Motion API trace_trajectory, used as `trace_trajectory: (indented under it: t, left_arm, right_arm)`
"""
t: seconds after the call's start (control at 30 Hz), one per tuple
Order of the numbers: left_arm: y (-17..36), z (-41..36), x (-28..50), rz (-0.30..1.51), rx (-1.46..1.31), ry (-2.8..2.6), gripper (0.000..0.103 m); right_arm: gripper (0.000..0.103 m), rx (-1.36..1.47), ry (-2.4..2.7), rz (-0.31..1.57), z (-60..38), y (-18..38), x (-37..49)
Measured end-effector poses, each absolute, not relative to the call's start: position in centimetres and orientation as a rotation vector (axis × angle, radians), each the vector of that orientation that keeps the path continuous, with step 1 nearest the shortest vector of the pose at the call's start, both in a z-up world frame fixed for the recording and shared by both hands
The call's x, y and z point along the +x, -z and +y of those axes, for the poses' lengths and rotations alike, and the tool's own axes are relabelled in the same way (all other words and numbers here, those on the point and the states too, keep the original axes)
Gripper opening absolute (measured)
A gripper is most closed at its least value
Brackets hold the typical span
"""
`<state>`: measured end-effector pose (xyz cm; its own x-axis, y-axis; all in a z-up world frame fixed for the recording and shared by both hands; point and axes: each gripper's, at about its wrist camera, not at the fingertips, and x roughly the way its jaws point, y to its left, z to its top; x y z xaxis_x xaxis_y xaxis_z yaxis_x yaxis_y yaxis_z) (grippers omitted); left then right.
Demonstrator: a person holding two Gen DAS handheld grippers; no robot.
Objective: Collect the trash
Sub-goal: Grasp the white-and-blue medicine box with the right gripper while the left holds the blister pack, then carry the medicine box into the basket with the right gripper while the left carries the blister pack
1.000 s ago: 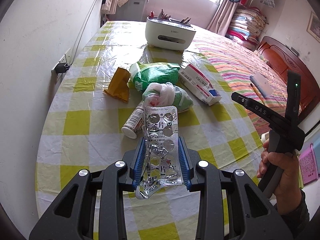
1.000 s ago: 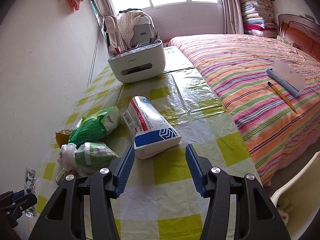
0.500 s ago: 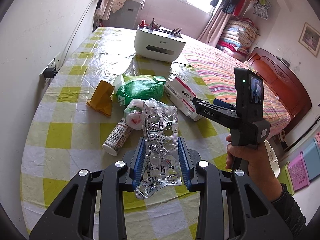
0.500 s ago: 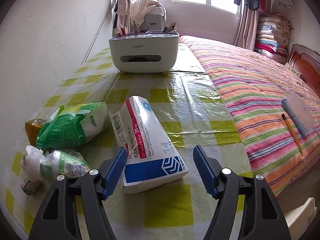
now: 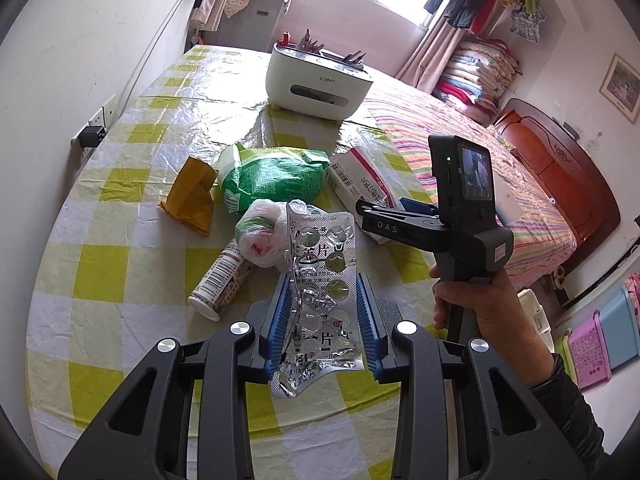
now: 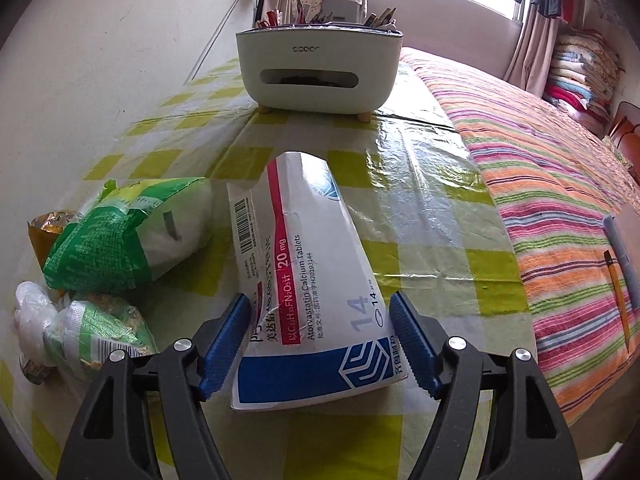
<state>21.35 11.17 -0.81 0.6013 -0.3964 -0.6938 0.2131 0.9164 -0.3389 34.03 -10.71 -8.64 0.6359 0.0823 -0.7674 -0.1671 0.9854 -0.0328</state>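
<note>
Clamped between the blue pads of the left claw (image 5: 323,322), a crumpled silver blister pack (image 5: 320,292) is held upright above the bench (image 5: 132,264), which is covered by a yellow-and-white checked cloth. Beyond it on the bench are seen a small bottle (image 5: 218,285) lying on its side, a knotted clear plastic bag (image 5: 262,236), a green snack bag (image 5: 272,178) and a crumpled yellow wrapper (image 5: 192,196).

The right claw (image 6: 322,338) is held by a hand (image 5: 480,308) and is set wide apart, straddling the near end of a white, red and blue tablet box (image 6: 308,280) that lies flat on the bench. The left pad appears just at the box's edge, while a narrow gap is visible beside the right pad, so no firm grip is shown. A white organiser (image 6: 318,76) with pens stands at the far end of the bench, and a striped bed (image 6: 552,184) runs alongside.
</note>
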Motion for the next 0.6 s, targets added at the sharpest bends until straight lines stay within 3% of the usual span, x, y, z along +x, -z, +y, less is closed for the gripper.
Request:
trace_trajectory:
  t: [0.6]
  left_arm:
    - [-0.8,7.0,19.2,0.838,-0.199,0.424,0.032]
  right_arm:
    - [0.065,0.076,-0.143,0.876,-15.6,6.5,27.4]
